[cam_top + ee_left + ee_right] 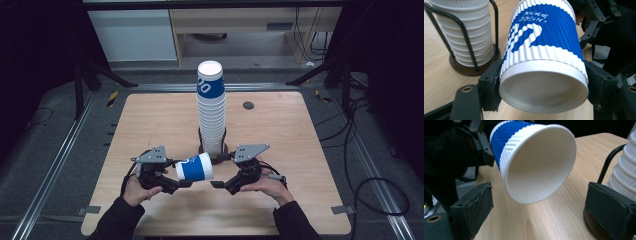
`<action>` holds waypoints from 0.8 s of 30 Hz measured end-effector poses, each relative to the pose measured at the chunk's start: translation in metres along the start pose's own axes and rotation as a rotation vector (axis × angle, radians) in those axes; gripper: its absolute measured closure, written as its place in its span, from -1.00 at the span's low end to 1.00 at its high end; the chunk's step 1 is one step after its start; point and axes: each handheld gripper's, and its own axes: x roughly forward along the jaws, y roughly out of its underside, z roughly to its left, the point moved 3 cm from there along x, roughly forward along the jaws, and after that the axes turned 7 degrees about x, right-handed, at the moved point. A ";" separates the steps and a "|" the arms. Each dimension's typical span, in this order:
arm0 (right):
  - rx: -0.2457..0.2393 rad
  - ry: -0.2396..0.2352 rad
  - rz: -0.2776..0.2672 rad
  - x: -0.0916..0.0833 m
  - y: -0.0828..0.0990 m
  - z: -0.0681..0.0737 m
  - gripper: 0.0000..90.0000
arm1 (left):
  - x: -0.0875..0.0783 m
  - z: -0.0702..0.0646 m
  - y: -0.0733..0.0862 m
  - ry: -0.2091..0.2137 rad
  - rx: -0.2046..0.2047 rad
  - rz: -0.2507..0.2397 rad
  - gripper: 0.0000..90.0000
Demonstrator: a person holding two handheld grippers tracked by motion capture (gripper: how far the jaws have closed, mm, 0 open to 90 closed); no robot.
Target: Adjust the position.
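Sideways now, cup (194,167) pinched near its base by left tool (181,184); right tool (218,184) open, off it. Could crush. Might knock stack (211,112) near worktop (150,120) middle.

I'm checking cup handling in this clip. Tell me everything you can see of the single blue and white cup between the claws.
The cup looks like ribbed paper: a blue band with white lettering, white at both ends, plain white inside. It lies on its side in the air above the wooden table, in front of the cup stack. The left claw clamps its base end; its open mouth faces the right claw, whose pads stand apart from it.
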 end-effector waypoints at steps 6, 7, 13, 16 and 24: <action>0.002 -0.026 -0.012 0.002 -0.001 0.002 -0.83 | 0.005 -0.006 -0.002 0.026 0.014 -0.007 -0.42; 0.006 -0.034 -0.018 0.002 -0.001 0.002 -0.82 | 0.006 -0.007 -0.002 0.035 0.022 -0.007 -0.42; 0.004 -0.068 -0.023 0.004 -0.002 0.006 -0.84 | 0.010 -0.013 -0.004 0.062 0.042 -0.001 -0.42; 0.008 -0.092 -0.029 0.005 -0.002 0.007 -0.84 | 0.011 -0.015 -0.004 0.076 0.045 0.001 -0.42; 0.015 -0.137 -0.007 0.011 0.000 0.011 -0.78 | 0.016 -0.018 -0.003 0.096 0.053 0.018 -0.42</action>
